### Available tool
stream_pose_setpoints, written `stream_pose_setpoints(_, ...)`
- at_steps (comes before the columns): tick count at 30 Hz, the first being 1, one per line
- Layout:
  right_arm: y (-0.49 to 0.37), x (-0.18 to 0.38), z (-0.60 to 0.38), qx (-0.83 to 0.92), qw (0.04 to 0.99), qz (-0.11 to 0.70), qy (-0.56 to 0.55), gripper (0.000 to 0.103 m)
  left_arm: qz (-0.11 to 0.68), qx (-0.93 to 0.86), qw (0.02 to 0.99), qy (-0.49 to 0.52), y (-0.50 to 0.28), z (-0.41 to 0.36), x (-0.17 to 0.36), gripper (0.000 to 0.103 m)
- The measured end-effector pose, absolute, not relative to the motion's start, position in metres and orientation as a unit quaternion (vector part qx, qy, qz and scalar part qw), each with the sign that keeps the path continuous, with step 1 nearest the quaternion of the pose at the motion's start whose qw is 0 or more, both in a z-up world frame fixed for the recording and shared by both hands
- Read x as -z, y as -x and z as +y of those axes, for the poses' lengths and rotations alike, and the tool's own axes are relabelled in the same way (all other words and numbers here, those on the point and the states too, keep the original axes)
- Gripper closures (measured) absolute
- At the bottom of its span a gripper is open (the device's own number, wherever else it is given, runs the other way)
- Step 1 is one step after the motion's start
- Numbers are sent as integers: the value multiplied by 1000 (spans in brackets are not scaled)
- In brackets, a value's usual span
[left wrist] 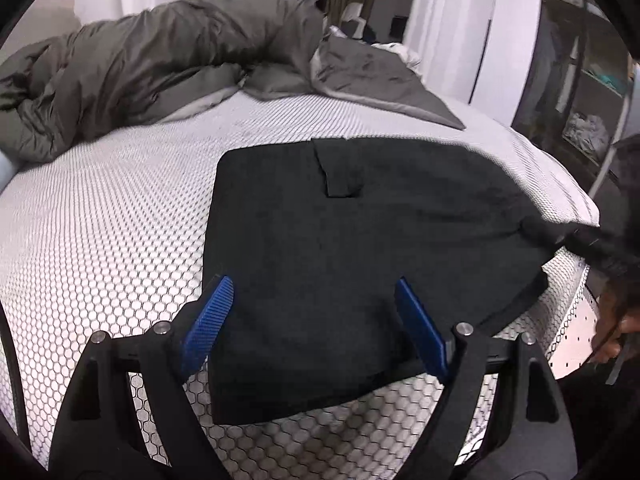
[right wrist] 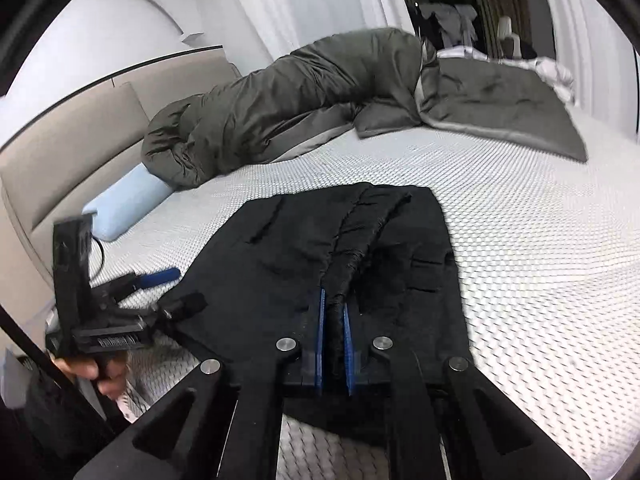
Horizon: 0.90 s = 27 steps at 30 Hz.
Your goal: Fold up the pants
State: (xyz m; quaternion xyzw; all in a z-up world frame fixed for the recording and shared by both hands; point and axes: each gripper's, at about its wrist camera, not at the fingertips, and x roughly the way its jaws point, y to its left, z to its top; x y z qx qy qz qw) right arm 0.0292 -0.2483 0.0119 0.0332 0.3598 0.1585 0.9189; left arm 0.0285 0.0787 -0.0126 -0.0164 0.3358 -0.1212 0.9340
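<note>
At the far left of the right wrist view, a beige headboard (right wrist: pixel 72 136) runs along the bed, with a pale blue pillow (right wrist: pixel 128 200) lying against it. Just below that pillow the left claw (right wrist: pixel 160 276) shows, gripped by the person's hand (right wrist: pixel 96 372); its blue fingers (right wrist: pixel 158 276) stand spread apart, released and holding nothing. In the left wrist view the same claw (left wrist: pixel 316 308) hangs open over the near edge of the pants (left wrist: pixel 360 240), one blue finger on each side of the dark cloth.

The black pants (right wrist: pixel 312 248) lie in the middle of the bed, on a white sheet (left wrist: pixel 112 220) printed with small hexagons. They are folded into a broad flat block, with a small flap sticking up near the far edge in the left wrist view. Behind them a rumpled olive-grey duvet (right wrist: pixel 304 104) is heaped across the far side of the mattress.

Further right, the right claw (right wrist: pixel 333 312) is clenched on a bunched ridge of the pants, its blue fingers (right wrist: pixel 347 340) pressed close on either side of the gathered fabric. White curtains (left wrist: pixel 448 20) hang beyond the bed, and a dark shelf (left wrist: pixel 580 92) stands at the far right.
</note>
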Motion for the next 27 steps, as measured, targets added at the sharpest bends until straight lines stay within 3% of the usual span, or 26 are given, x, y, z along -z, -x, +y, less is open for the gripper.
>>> stream_pose_setpoints(3, -42, 25, -251, -152, 894, 420, -30, 90, 351, 119, 929, -7, -32, 70, 20, 21)
stream_pose_setpoints(5, -40, 22, -254, -166, 894, 413, -52, 87, 369, 108, 923, -16, -37, 66, 29, 21)
stream_pose_setpoints(6, -37, 14, -260, -175, 895, 404, -69, 79, 371, 105, 923, -17, -37, 66, 32, 21)
stream_pose_setpoints(7, -33, 8, -270, -178, 898, 391, -95, 61, 369, 106, 923, -17, -37, 66, 32, 21)
stream_pose_setpoints(9, -28, 4, -283, -179, 899, 379, -125, 47, 367, 108, 924, -19, -35, 66, 31, 21)
stream_pose_setpoints(16, -42, 25, -315, -205, 851, 429, -225, 46, 369, 108, 923, -18, -36, 66, 32, 21)
stream_pose_setpoints(21, -62, 32, -293, -187, 846, 459, -199, 46, 369, 108, 923, -19, -37, 67, 32, 21)
stream_pose_setpoints(23, -64, 26, -275, -177, 864, 448, -145, 58, 368, 109, 923, -19, -37, 68, 32, 21)
stream_pose_setpoints(25, -58, 12, -262, -174, 885, 418, -108, 85, 366, 110, 924, -16, -37, 69, 31, 21)
stream_pose_setpoints(27, -44, -3, -259, -185, 898, 386, -99, 88, 361, 113, 925, -11, -34, 70, 29, 21)
